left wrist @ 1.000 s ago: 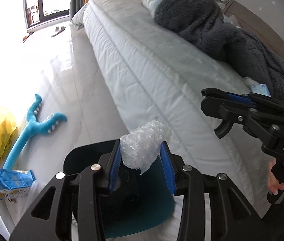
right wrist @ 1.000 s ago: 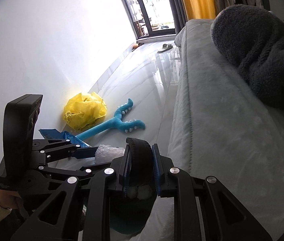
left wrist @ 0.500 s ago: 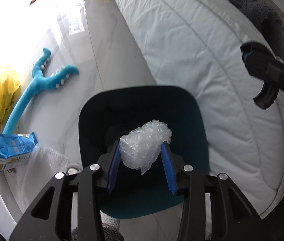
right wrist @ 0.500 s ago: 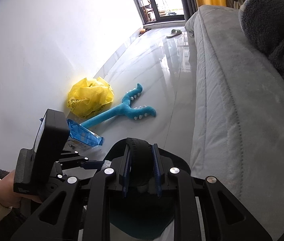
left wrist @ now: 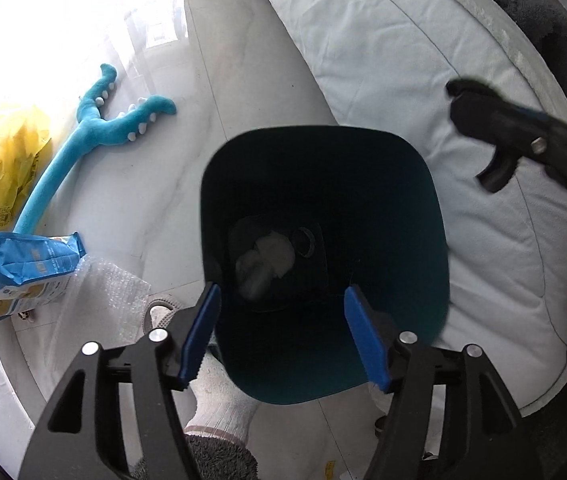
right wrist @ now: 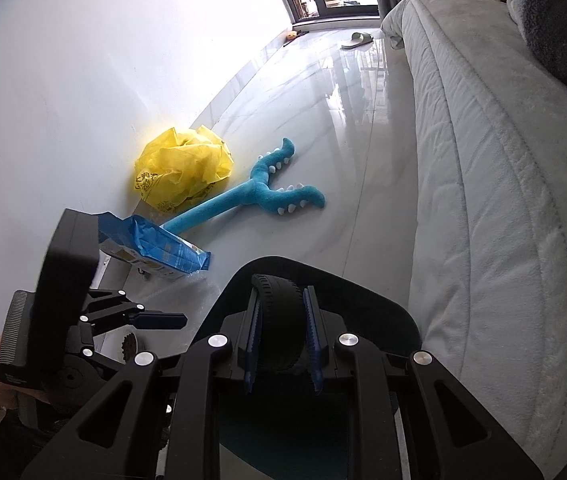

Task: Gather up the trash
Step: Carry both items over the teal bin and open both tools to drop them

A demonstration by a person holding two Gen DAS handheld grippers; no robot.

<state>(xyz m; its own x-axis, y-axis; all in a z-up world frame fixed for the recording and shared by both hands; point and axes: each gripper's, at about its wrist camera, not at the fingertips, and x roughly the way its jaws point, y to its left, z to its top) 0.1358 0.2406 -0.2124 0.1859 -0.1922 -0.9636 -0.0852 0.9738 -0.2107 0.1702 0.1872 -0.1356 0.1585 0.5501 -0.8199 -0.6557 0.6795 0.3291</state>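
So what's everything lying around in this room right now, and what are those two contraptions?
bin: one, dark teal, on the floor beside the bed, under the left tongs
bubble wrap wad: one, whitish, at the bottom of the bin
black handle: one, arched over the bin
yellow bag: one, crumpled, against the wall
plush toy: one, blue, forked, on the floor
blue packet: one, by the wall
bubble wrap sheet: one, clear, flat beside the packet
slipper: one, green, near the window
bed: one, pale grey
blanket: one, dark grey, on the bed
sock: one, white, by the bin
left tongs: jaws have just been opening, nothing between them
right tongs: shut on the black handle
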